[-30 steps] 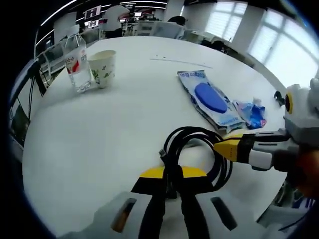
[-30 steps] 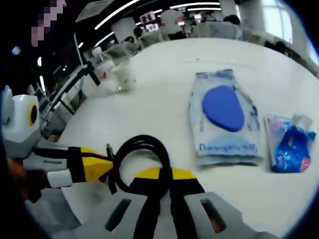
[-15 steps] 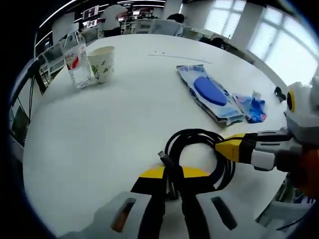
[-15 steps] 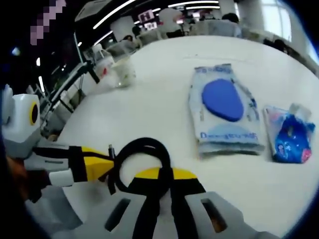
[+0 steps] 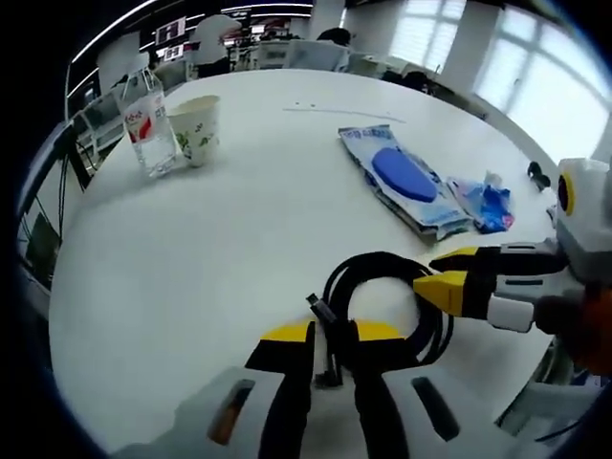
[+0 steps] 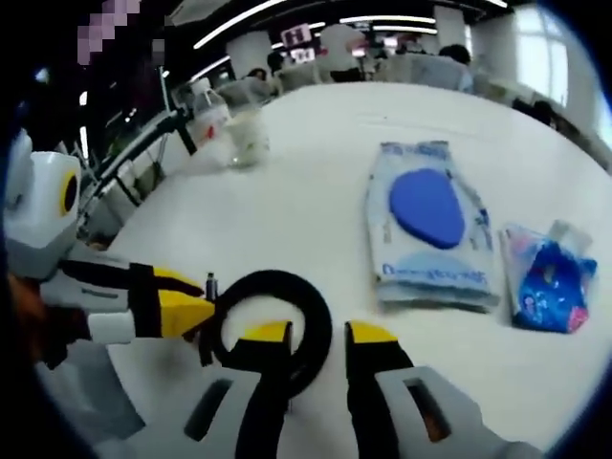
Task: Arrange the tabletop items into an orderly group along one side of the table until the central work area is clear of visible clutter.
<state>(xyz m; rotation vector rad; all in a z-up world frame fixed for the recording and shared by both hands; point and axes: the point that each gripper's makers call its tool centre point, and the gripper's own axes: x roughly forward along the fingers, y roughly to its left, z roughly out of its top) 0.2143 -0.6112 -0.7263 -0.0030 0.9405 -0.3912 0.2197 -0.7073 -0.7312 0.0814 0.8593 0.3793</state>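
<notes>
Left gripper view gives me the bottle (image 5: 145,122) and cup (image 5: 198,124) sharply; my left gripper (image 5: 334,337) pinches the black cable (image 5: 382,306), my right gripper (image 6: 317,337) stands parted beside it.

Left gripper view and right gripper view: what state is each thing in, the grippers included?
left gripper: shut on the black cable
right gripper: open, jaws apart
black cable: coiled in a loop
water bottle: upright
paper cup: upright, mouth up
wipes pack: lying flat, blue lid shut
blue packet: lying flat
</notes>
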